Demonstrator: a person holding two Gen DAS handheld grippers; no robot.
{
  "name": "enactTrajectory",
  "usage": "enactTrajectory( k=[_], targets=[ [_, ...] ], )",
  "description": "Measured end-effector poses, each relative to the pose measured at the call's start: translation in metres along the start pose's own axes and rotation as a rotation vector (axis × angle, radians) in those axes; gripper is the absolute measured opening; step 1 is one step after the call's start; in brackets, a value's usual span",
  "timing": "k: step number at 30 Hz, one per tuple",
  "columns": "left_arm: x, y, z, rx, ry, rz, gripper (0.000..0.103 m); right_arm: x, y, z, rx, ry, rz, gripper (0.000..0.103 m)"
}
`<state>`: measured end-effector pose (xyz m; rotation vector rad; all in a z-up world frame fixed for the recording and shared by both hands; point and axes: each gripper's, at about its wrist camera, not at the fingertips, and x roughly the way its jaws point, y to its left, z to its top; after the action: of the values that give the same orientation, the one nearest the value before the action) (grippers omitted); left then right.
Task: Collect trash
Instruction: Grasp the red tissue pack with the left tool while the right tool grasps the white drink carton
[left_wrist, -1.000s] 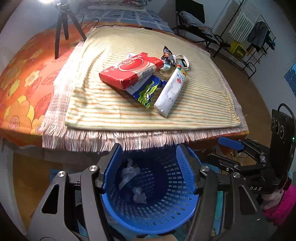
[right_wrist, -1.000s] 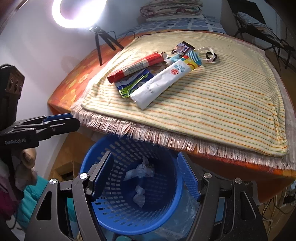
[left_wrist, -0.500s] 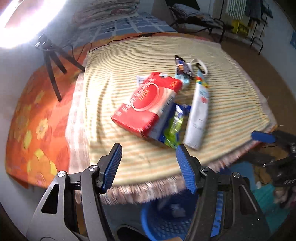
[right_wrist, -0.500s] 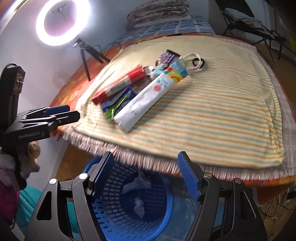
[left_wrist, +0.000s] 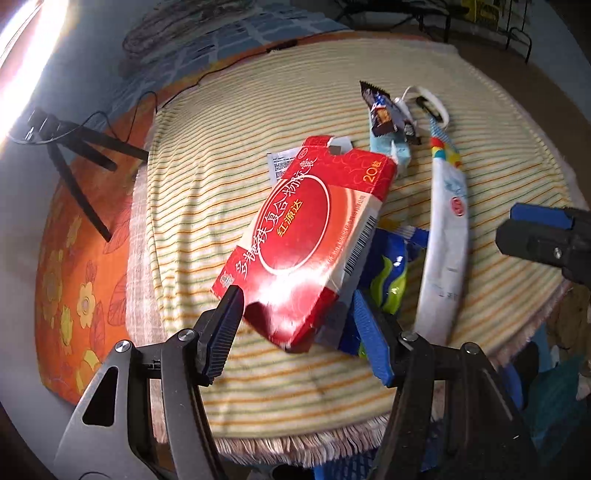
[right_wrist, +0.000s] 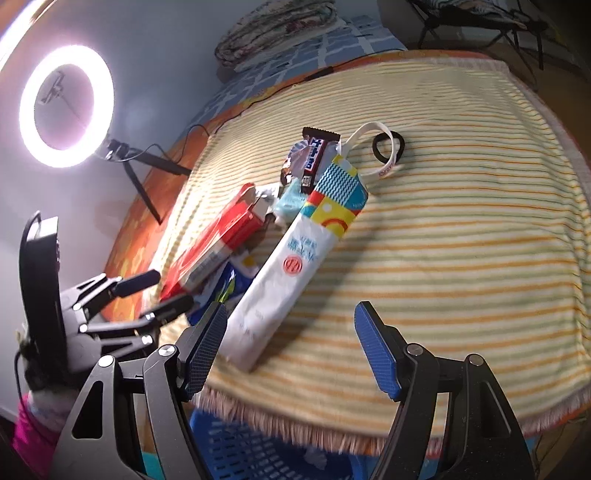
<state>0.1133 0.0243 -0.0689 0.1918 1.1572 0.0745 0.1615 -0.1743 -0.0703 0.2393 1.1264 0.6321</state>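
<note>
Near the bed's front edge, the open left tongs (left_wrist: 295, 310) straddle the near end of the red box (left_wrist: 310, 236), its long axis running away from them, while the open right tongs (right_wrist: 291, 347) hover beside the white pouch (right_wrist: 280, 273).

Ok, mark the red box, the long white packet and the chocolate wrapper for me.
red box (left_wrist: 310, 236): left wrist view, on the printed red oval.
long white packet (right_wrist: 284, 273): right wrist view, mid-body below the red logo.
chocolate wrapper (right_wrist: 316, 157): right wrist view, on the dark lettered face.
</note>
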Motion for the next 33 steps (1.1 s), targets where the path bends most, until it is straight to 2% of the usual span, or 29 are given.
enactTrajectory(
  k=[5,9,11,15,19,26,27,29,30,32,33],
  targets=[
    [0.009,0.002,0.004,0.018,0.006,0.035,0.063,0.018,-0.008,0.007,0.033,0.016,0.008,0.071],
    [0.01,0.012,0.008,-0.005,-0.003,0.053,0.062,0.028,-0.017,0.01,0.086,0.036,0.035,0.071],
    [0.006,0.021,0.012,-0.035,-0.018,0.042,0.056,0.029,-0.02,0.01,0.103,0.04,0.045,0.071],
    [-0.001,0.033,0.023,-0.064,-0.054,0.059,0.052,0.031,-0.017,0.013,0.089,0.032,0.046,0.071],
    [-0.001,0.049,0.031,-0.12,-0.06,0.039,0.05,0.034,-0.014,0.015,0.08,0.03,0.044,0.071],
    [0.014,0.055,0.043,-0.15,-0.053,0.004,0.05,0.042,-0.007,0.023,0.065,0.02,0.018,0.071],
    [0.015,0.055,0.045,-0.151,-0.051,-0.001,0.048,0.044,-0.005,0.025,0.059,0.017,0.006,0.071],
    [0.017,0.053,0.047,-0.15,-0.051,-0.007,0.03,0.047,-0.001,0.028,0.049,0.012,-0.015,0.071],
    [0.017,0.052,0.048,-0.15,-0.056,0.0,0.028,0.048,0.0,0.03,0.045,0.005,-0.025,0.071],
    [0.015,0.053,0.048,-0.153,-0.07,-0.009,0.018,0.048,0.002,0.03,0.033,-0.004,-0.037,0.071],
    [0.014,0.053,0.048,-0.157,-0.074,-0.012,0.017,0.049,0.003,0.031,0.023,-0.005,-0.052,0.066]
  ],
)
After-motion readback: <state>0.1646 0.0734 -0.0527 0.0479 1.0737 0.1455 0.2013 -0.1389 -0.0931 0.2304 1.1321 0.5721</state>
